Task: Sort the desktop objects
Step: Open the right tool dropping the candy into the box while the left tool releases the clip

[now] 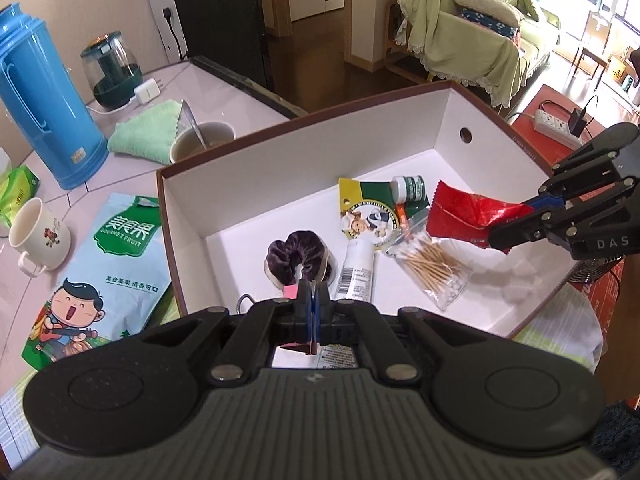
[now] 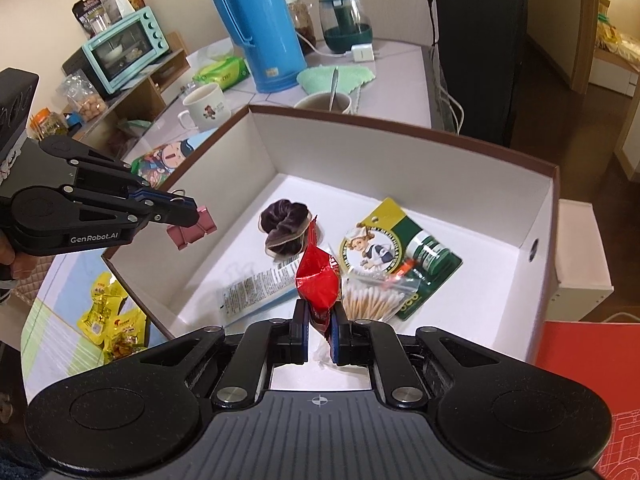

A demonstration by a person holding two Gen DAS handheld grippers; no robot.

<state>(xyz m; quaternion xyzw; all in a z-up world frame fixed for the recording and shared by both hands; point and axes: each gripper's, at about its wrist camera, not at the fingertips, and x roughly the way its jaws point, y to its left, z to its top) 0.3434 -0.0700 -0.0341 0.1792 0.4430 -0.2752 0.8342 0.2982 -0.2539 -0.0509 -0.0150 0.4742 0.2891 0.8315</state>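
Right gripper [image 2: 320,322] pinches red foil packet [image 2: 316,280] by bottom edge over box [image 2: 400,128], 6 o'clock; light, crinkly, slippery. Left gripper [image 2: 188,210] clamped on pink binder clip [image 2: 192,226], 9 o'clock; stiff, small.

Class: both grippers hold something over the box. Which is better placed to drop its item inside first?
Probably the right gripper: its red packet hangs above the box floor, while the left gripper holds its pink binder clip near the rim.

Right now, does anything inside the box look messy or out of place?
Nothing spilled or damaged. The cotton swab bag lies partly on the green carded item, and both grippers hold things above the box: pink binder clip, red packet.
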